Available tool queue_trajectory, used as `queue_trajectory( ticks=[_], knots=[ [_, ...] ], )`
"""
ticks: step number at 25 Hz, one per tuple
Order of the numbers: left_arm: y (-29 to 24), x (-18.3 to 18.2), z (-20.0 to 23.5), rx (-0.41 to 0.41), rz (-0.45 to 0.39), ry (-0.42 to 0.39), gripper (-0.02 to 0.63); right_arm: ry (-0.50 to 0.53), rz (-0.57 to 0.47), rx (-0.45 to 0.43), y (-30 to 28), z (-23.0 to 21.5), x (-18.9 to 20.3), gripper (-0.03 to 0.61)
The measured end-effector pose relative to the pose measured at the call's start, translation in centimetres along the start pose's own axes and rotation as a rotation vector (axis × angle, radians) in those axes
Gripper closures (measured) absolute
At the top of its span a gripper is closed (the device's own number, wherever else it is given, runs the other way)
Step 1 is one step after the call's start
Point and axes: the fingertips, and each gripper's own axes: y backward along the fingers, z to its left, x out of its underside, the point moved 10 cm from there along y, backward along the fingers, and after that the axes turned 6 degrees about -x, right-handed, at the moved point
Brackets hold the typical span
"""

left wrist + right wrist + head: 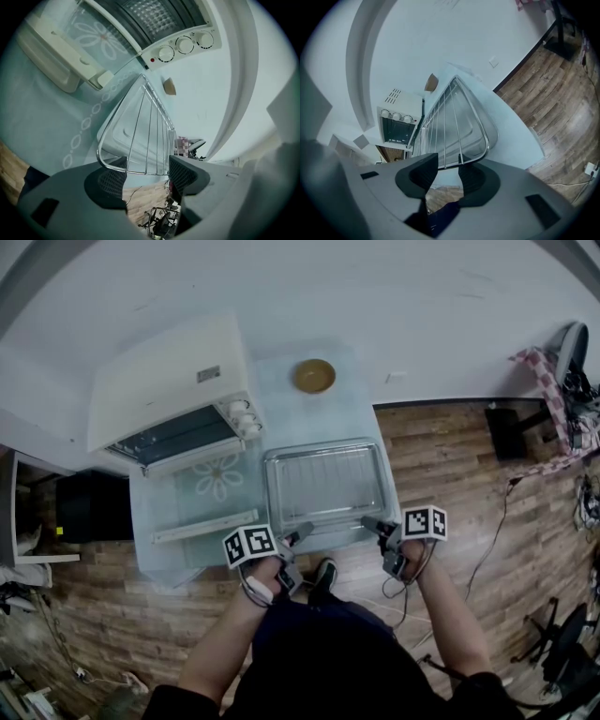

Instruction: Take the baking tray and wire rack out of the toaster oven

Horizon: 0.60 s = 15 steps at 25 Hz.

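I am straddling, left gripper (302,532) and right gripper (370,524) jaws both apart, the near rim, my likeliest hold, of the probably light, stiff silver wire rack (323,484) lying on the shiny rectangular baking tray (270,491) on the table (352,423).

Soft, even room light with faint shadows and a mild sheen on the rack (323,486), while all three fisheye views bend hard and darken at their edges.

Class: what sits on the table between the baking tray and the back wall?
A small brown bowl, standing apart from the baking tray; the head view shows it most plainly.
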Motion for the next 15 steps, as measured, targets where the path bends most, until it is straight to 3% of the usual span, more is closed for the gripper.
queue_trajectory(
  ticks=[1, 3, 4, 10, 15],
  knots=[
    [0.1, 0.0, 0.0, 0.002, 0.002, 0.001, 0.341, 0.000, 0.008, 0.000, 0.0, 0.1, 0.0, 0.429],
    [0.2, 0.0, 0.1, 0.002, 0.001, 0.005, 0.325, 0.006, 0.022, -0.010, 0.0, 0.3, 0.1, 0.317],
    [0.2, 0.0, 0.2, 0.001, 0.000, 0.010, 0.322, 0.005, 0.025, -0.015, 0.0, 0.4, 0.1, 0.295],
    [-0.4, 0.9, 1.4, 0.041, 0.020, 0.116, 0.307, 0.057, 0.049, 0.050, -0.2, 0.2, 0.7, 0.249],
    [-0.5, 0.8, 2.3, 0.044, 0.005, 0.133, 0.307, 0.138, 0.107, 0.082, -0.7, 1.0, 1.0, 0.219]
  ],
)
